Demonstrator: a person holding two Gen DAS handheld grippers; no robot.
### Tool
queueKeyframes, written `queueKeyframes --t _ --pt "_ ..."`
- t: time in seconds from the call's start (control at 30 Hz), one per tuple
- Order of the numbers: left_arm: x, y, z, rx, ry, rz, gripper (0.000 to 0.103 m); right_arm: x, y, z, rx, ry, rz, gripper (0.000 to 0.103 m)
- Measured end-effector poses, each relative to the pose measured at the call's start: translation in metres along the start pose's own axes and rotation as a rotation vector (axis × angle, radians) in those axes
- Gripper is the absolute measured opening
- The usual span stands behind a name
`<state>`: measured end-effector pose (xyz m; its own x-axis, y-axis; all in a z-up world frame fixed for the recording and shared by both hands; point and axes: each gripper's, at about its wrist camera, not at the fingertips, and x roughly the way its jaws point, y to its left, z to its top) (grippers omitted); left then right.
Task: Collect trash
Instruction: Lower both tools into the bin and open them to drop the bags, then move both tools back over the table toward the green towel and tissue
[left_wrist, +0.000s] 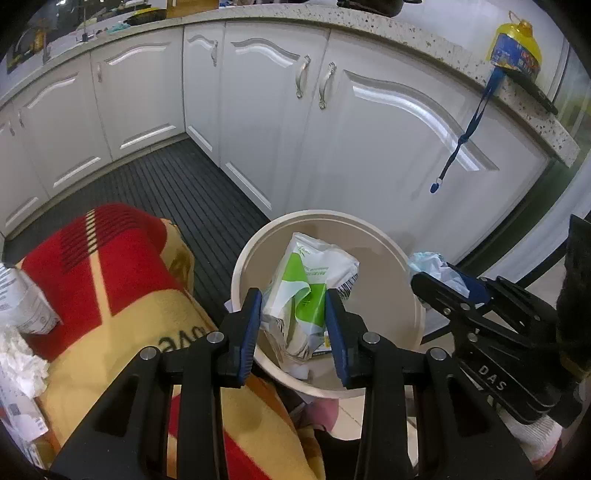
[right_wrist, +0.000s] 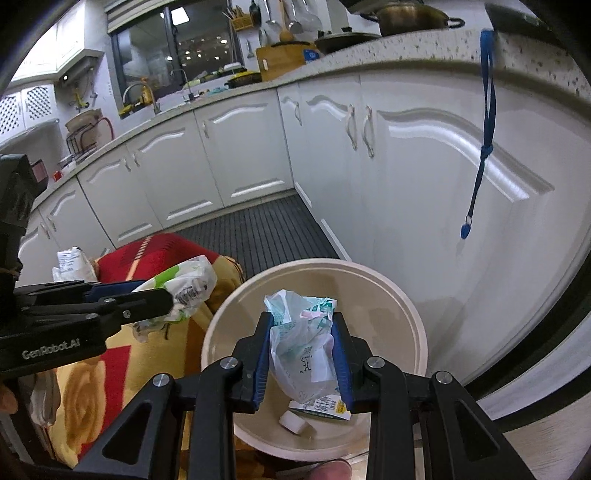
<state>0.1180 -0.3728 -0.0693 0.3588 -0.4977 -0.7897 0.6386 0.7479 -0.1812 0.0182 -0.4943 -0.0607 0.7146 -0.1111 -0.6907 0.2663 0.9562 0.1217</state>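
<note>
My left gripper (left_wrist: 293, 297) is shut on a crumpled green and white wrapper (left_wrist: 314, 266), held over the round beige bin (left_wrist: 369, 221). In the right wrist view the same left gripper (right_wrist: 155, 291) and its wrapper (right_wrist: 192, 280) are at the bin's left edge. My right gripper (right_wrist: 303, 319) is shut on a thin white and teal plastic bag (right_wrist: 299, 354) above the bin's (right_wrist: 406, 306) opening. The right gripper (left_wrist: 443, 280) and its bag (left_wrist: 428, 262) also show at the bin's right rim. A small carton (right_wrist: 325, 406) and a white lump (right_wrist: 293, 422) lie at the bottom.
A red and yellow blanket (left_wrist: 110, 280) lies left of the bin, with paper packets and tissue (left_wrist: 22, 306) on its far left. White cabinets (left_wrist: 369, 147) stand behind the bin. A blue lanyard (left_wrist: 476, 110) hangs from the counter. A dark slatted mat (left_wrist: 184, 184) covers the floor.
</note>
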Motion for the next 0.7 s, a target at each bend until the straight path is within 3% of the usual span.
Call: queueKeyframes --t 0.03,0.17,0.4,0.53,0.7 --pt "0.004 0.000 0.001 -0.003 0.006 -0.006 0.034 0.003 -0.002 0.000 0.003 0.002 -0.006 0.029" --pt "0.017 0.002 0.005 -0.026 0.032 -0.027 0.048 0.013 -0.011 0.000 0.013 0.007 -0.048 0.055" --pt "0.029 0.007 0.002 -0.035 0.061 -0.036 0.058 0.015 -0.030 -0.011 0.056 0.030 -0.070 0.057" --pt "0.030 0.006 -0.003 -0.032 0.088 -0.039 0.059 0.010 -0.033 -0.015 0.070 0.028 -0.062 0.063" --pt "0.019 0.009 -0.004 -0.043 0.070 -0.044 0.059 0.007 -0.028 -0.016 0.071 0.025 -0.045 0.064"
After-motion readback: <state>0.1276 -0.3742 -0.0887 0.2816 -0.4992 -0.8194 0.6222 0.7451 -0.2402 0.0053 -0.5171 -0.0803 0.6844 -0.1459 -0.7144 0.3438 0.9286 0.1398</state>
